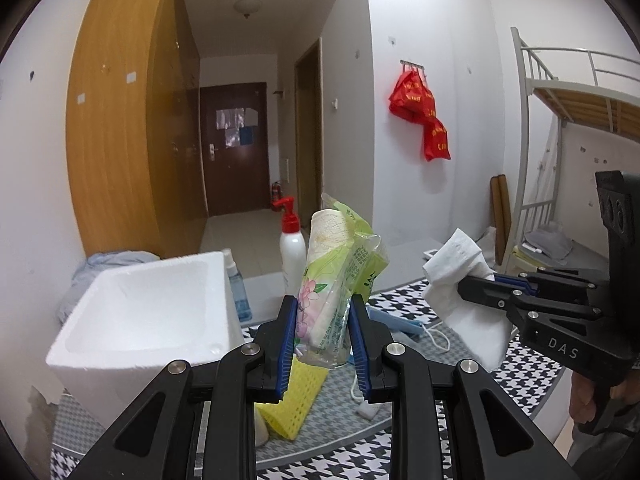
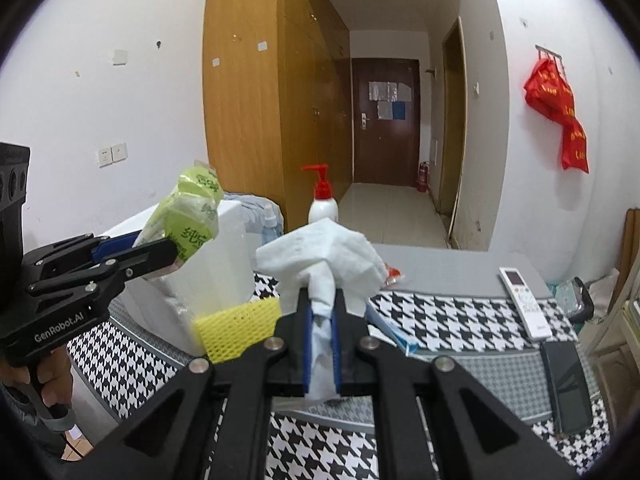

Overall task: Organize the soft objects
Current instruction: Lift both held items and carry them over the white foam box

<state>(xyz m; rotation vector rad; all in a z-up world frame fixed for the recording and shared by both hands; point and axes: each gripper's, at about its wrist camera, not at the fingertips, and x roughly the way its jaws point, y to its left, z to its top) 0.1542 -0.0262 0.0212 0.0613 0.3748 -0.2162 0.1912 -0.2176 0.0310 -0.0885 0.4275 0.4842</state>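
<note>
Left wrist view: the left gripper (image 1: pixel 323 334) pinches a green tissue pack (image 1: pixel 338 276) by its lower end, held clear above the table, probably for dropping into the white foam box (image 1: pixel 140 312) just beside it. Right wrist view: the right gripper (image 2: pixel 322 340) is clamped on a crumpled white tissue (image 2: pixel 324 260), lifted over the houndstooth cloth (image 2: pixel 460 312), likely bound for that box too.
</note>
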